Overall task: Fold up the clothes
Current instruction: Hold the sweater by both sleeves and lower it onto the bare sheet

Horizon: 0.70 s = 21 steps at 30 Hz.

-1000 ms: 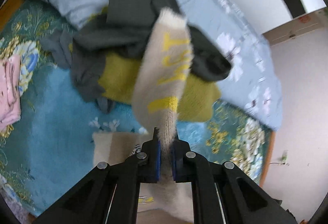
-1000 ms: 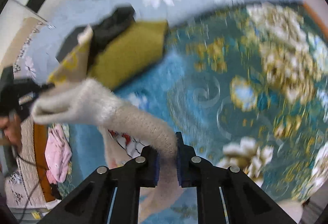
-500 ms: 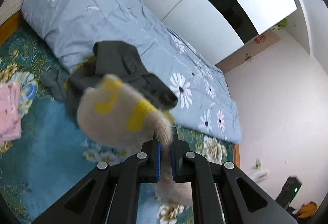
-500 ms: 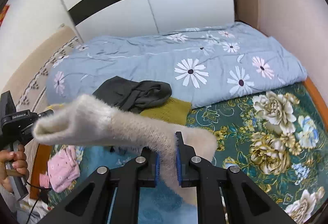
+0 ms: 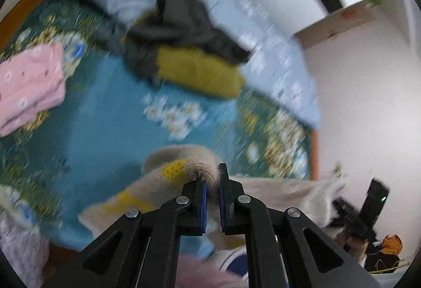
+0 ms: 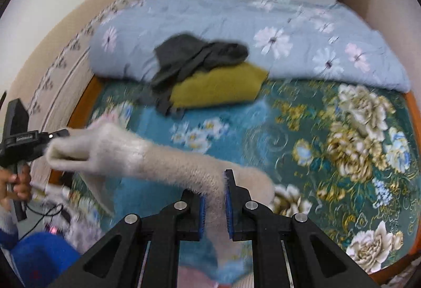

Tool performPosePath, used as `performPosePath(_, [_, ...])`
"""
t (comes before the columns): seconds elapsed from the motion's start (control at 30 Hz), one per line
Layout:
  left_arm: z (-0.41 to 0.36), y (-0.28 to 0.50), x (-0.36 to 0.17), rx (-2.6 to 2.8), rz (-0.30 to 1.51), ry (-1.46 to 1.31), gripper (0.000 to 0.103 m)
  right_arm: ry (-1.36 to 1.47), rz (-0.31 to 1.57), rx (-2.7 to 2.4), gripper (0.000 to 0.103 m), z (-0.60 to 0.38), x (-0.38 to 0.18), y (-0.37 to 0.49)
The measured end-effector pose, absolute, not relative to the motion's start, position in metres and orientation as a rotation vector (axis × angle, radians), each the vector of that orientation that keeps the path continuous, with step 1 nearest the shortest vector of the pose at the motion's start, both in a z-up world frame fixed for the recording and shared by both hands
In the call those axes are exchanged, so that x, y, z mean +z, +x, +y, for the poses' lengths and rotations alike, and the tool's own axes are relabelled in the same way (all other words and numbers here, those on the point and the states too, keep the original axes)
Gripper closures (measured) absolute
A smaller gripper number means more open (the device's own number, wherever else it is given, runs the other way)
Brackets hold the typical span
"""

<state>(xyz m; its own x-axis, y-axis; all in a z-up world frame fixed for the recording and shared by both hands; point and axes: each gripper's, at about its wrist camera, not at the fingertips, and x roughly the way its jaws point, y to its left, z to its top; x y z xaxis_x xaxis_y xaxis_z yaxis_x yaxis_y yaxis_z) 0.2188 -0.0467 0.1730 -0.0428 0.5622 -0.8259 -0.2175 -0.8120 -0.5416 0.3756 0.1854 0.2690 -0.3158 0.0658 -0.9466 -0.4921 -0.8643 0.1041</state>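
Beige sweater (image 6: 168,164) pinched between both grippers' fingers (image 5: 201,198).

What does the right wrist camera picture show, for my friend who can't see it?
The right gripper pinches a fuzzy cream sweater that stretches left to the left gripper, above a teal flowered bedsheet. Farther back, a dark grey garment lies on a mustard one, against a blue daisy quilt.

no text is sharp enough to be read

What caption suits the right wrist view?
Right tongs grip a fuzzy cream knitted sweater stretched above the teal floral bedspread.
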Motion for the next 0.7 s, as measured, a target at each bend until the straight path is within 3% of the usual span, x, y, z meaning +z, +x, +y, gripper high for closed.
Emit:
performPosePath(0.27, [-0.029,0.192,0.057,1.849,-0.380,-2.051,0.096,-1.797,0.667,2.023,0.090,0.222,0.175,0.346])
performPosePath(0.7, [0.034,0.070,-0.003,1.848,-0.496,-2.172,0.096,-1.745,0.818,1.818,0.090,0.309,0.093,0.280])
